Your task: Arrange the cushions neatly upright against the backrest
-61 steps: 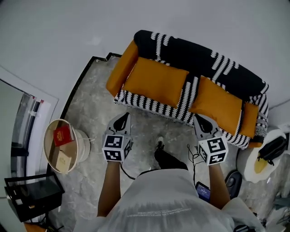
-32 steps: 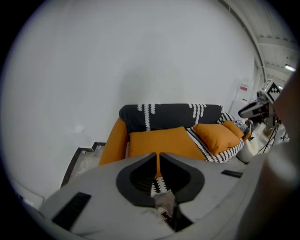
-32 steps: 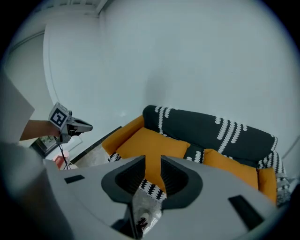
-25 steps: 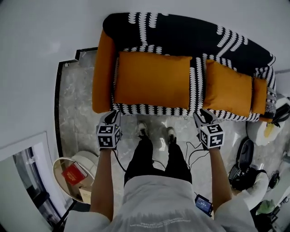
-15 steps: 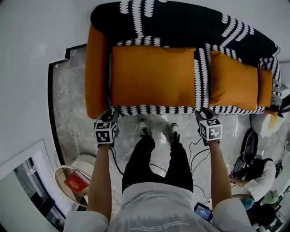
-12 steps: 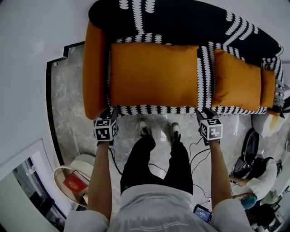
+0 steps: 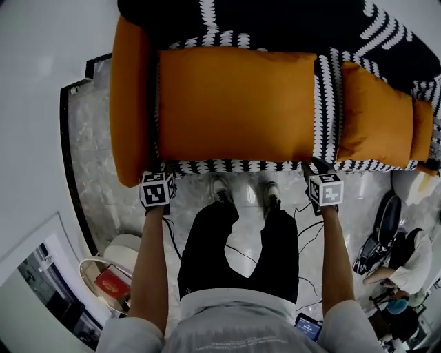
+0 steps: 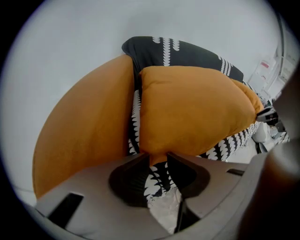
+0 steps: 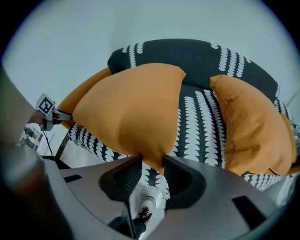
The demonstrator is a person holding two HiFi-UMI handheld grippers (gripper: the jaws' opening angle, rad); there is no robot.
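White wall (image 7: 41,41) fills the room to the left of the left gripper (image 8: 156,157), and grey marble-patterned floor (image 7: 103,179) with a dark border runs below and beside it. A round pale side table carrying a red booklet (image 7: 110,281) stands well behind that gripper. Just beyond it rises the plain orange armrest (image 7: 131,103) of the black-and-white patterned fabric sofa (image 7: 275,21). The left gripper's jaws are apart and have just been opening, with the near left corner of the large rectangular orange cushion (image 7: 238,103) between them. That cushion lies flat on the seat, spanning the space between the 2 grippers, not upright against the backrest. The right gripper (image 9: 152,161) also has its jaws apart after just opening, and the cushion's near right corner sits in its gap. To the right of it a smaller orange cushion (image 7: 375,114) rests on the seat, near the large one but apart from it, with a strip of patterned seat between them. The sofa's top edge and right end are cut off in the head view. Whether the jaw pads press either corner cannot be made out, and the items on the floor at the far right are too small to identify.
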